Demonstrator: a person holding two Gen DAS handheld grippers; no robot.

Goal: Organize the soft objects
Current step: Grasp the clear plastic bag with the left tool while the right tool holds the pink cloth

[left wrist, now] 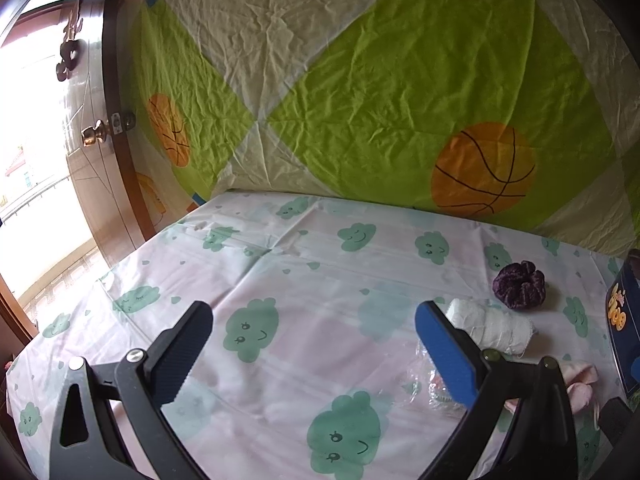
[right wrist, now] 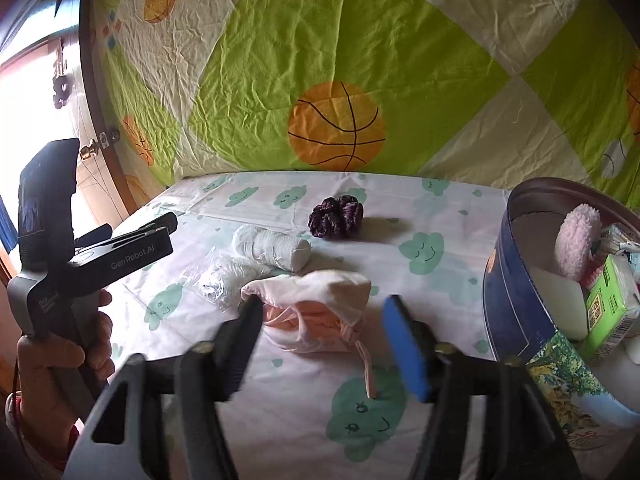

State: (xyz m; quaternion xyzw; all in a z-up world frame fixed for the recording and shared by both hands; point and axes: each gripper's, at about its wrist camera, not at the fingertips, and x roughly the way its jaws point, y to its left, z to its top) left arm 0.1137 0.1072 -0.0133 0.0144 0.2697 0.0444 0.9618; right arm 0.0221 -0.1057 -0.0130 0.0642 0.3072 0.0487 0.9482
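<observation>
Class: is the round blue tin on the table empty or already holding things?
Holding things: the blue tin has a pink fluffy item and a green packet inside.

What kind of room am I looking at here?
Probably a bedroom at home: a bed-like surface under a cloud-print sheet, a basketball-print quilt hung behind it, and a wooden door with a brass knob.

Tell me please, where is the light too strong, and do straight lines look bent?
Left wrist view: the window is blown out white and the door edge bows from fisheye distortion. Right wrist view: the same glare sits at the left, and the purple scrunchie casts a soft shadow to its right.
</observation>
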